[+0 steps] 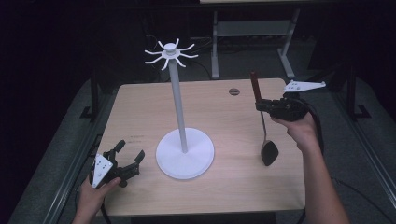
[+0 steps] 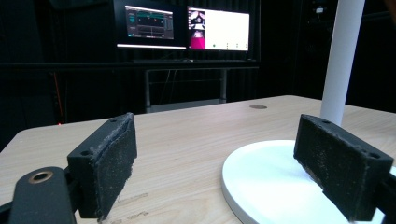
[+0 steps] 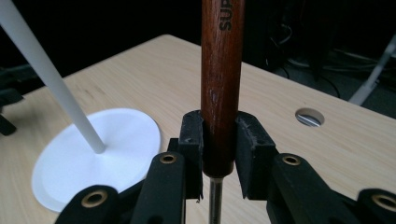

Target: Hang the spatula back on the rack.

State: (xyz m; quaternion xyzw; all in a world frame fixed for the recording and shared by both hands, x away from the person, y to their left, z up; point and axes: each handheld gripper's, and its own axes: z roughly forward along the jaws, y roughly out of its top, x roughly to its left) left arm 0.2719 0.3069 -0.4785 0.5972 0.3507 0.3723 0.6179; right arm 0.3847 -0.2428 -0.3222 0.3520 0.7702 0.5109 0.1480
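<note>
The right gripper [image 1: 258,106] is clamped on the ladle's [image 1: 265,126] wooden handle [image 3: 221,79], held over the table's [image 1: 233,186] right side. It hangs upright, long axis vertical, bowl [image 1: 269,152] down. Stiff, bottom-heavy; the grip looks sound. The left gripper [image 1: 130,153] rests with jaws apart, beside the stand [image 1: 185,154].

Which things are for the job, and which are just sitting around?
For the job:
- ladle, wooden handle clamped in the right gripper
- white hook stand
- left gripper, fingers open, waiting by the stand's base

Just around:
- computer screens
- table hole cover
</note>
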